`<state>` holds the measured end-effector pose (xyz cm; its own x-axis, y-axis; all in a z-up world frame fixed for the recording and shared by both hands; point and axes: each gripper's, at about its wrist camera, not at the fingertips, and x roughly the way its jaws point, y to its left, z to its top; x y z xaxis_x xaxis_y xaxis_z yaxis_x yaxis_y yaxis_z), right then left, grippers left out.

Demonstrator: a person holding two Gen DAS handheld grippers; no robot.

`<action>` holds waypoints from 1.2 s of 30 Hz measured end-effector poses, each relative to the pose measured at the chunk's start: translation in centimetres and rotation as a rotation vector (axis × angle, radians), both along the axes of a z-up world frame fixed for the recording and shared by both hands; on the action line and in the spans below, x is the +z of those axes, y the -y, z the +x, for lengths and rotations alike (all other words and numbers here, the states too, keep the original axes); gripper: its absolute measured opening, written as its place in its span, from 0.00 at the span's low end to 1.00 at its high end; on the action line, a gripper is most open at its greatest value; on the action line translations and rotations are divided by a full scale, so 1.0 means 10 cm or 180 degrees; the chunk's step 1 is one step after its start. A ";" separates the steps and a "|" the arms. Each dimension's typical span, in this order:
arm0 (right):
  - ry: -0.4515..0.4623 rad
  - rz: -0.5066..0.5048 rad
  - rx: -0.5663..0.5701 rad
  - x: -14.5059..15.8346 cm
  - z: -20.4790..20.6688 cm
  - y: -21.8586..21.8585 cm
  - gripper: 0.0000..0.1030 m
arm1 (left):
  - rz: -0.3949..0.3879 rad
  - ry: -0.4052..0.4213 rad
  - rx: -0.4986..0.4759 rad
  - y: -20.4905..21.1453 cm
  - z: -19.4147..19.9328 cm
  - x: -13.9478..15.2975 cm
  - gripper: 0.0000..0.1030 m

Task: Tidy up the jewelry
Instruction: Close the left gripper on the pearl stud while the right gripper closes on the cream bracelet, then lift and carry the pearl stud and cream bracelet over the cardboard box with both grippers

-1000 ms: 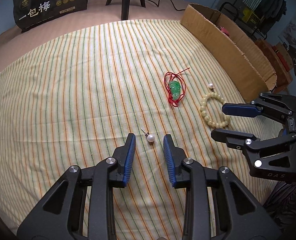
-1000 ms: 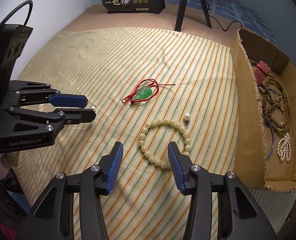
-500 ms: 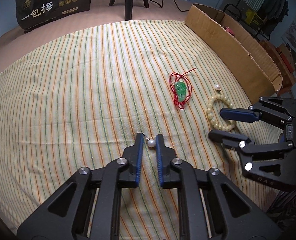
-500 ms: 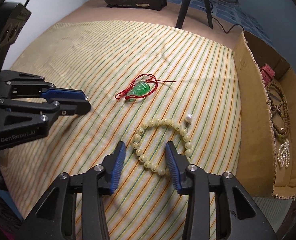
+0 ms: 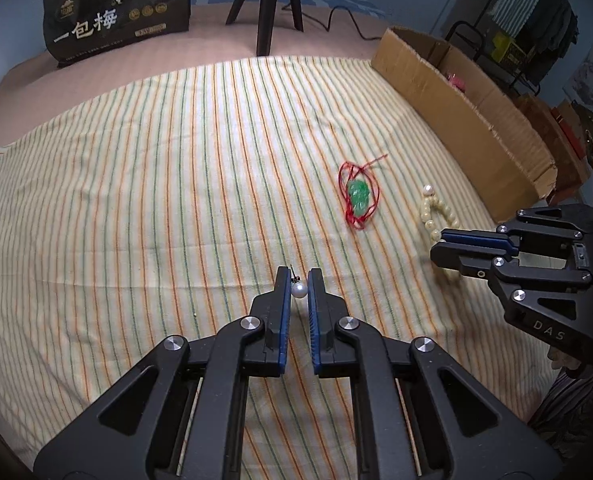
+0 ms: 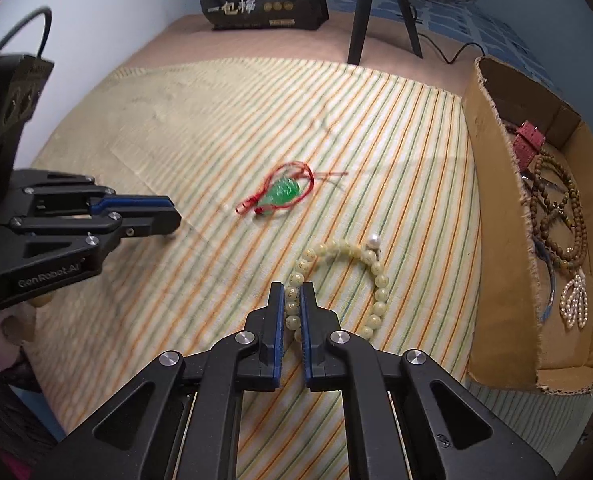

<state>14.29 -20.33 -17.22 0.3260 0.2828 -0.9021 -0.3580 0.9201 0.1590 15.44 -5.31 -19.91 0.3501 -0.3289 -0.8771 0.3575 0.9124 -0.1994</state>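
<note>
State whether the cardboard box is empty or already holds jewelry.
It holds jewelry: the cardboard box contains brown bead strands and a pearl cluster.

The cloth is pale yellow with thin orange and green stripes. On it lie a bright green pendant on red cord, a cream bead bracelet and a white pearl earring. The cardboard box beside the cloth is brown. Both grippers are black with blue pads.

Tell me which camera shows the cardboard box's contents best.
The right wrist view: it looks into the open cardboard box, showing the brown wooden bead strands. The left wrist view shows mainly the box's outer wall.
</note>
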 end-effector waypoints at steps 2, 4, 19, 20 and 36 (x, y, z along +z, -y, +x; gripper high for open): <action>0.0043 0.0060 -0.0025 0.07 0.01 0.03 0.06 | -0.0050 0.0033 0.0020 -0.01 0.01 0.07 0.06; 0.0080 0.0140 -0.0065 0.16 0.02 0.07 0.06 | -0.0097 0.0070 0.0037 -0.02 0.01 0.14 0.06; 0.0524 0.0553 -0.0417 0.87 0.03 0.47 0.06 | -0.0353 0.0449 -0.0047 0.16 -0.06 0.68 0.06; 0.0559 0.0566 -0.0453 0.91 0.03 0.51 0.06 | -0.0360 0.0469 -0.0067 0.18 -0.07 0.70 0.06; 0.0855 0.0467 -0.1180 1.24 0.13 1.51 0.06 | -0.0550 0.0543 -0.0248 0.73 0.00 0.86 0.06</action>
